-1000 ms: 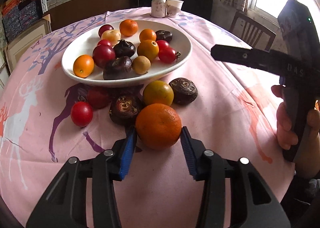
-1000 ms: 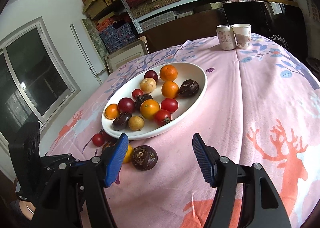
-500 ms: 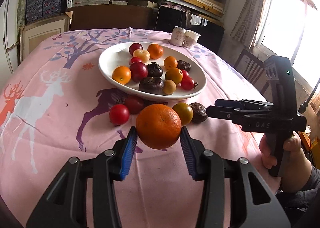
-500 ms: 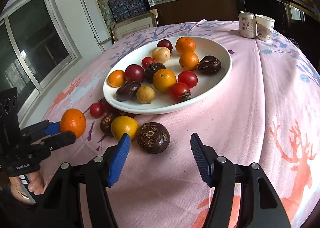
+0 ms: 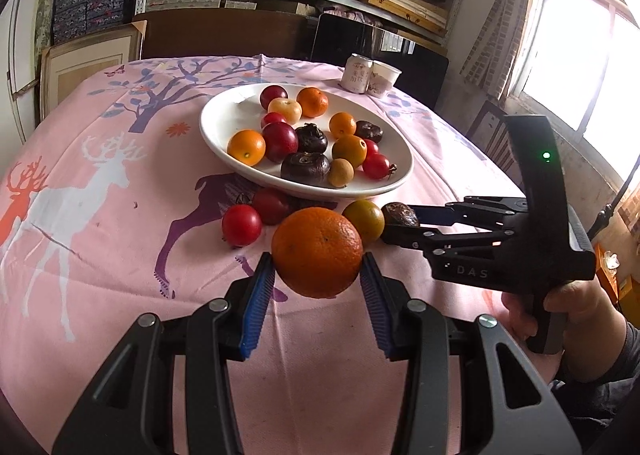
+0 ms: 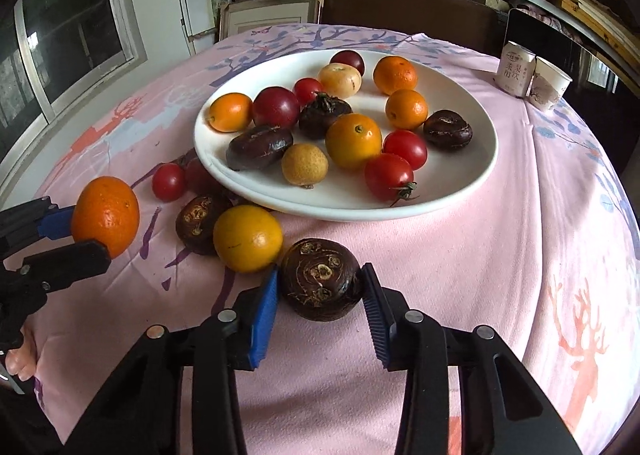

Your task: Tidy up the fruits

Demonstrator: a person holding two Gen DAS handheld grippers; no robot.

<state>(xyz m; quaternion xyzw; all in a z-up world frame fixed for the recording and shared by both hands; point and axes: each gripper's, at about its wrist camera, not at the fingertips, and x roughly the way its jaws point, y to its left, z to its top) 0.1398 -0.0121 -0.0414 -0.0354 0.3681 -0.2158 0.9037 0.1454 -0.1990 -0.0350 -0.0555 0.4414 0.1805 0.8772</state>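
We see the left tool [image 5: 317, 269] clenched on an orange [image 5: 317, 251], held clear above the pink worktop [image 5: 100, 239]. The right tool [image 6: 319, 287] is closing around a dark water chestnut [image 6: 320, 279] on the cloth, at 6 o'clock of the white plate [image 6: 460, 183] of fruit, pads touching it.

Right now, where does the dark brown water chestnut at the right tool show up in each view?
Left wrist view: the water chestnut sits right of centre, at the tip of the right tool, beside the yellow-orange citrus.
Right wrist view: low centre, between the blue pads.
Shared landmark: the white plate.
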